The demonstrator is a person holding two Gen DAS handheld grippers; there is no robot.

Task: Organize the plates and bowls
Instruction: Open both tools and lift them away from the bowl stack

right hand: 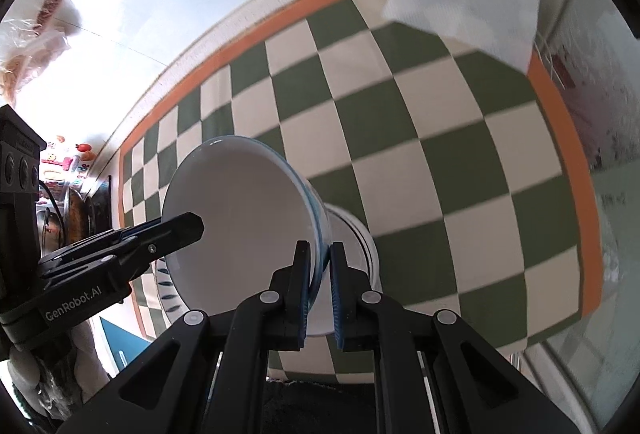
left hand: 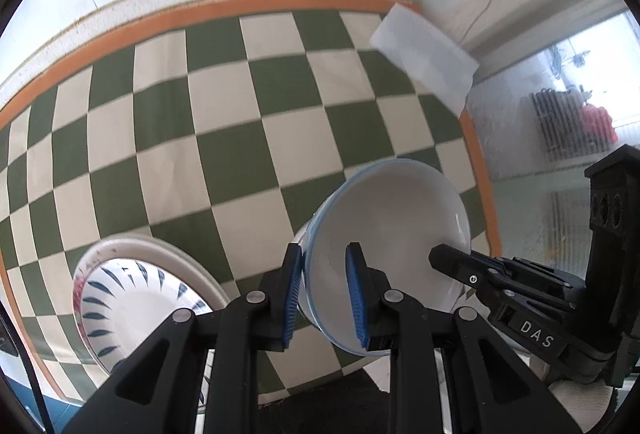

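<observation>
A white bowl with a thin blue rim [left hand: 396, 234] is held tilted above the checkered cloth, gripped from both sides. My left gripper [left hand: 322, 284] is shut on its near rim, one blue pad inside and one outside. My right gripper [right hand: 320, 274] is shut on the opposite rim of the same bowl [right hand: 244, 218]; it shows in the left wrist view [left hand: 512, 286] at the right. A white plate with blue leaf marks [left hand: 132, 306] lies on a cream plate at lower left. Part of it shows under the bowl in the right wrist view [right hand: 166, 294].
A green and cream checkered cloth with an orange border [left hand: 224, 138] covers the table. A folded white paper towel [left hand: 424, 58] lies at its far right corner, also in the right wrist view [right hand: 464, 6]. A white wall runs behind; a window is at right.
</observation>
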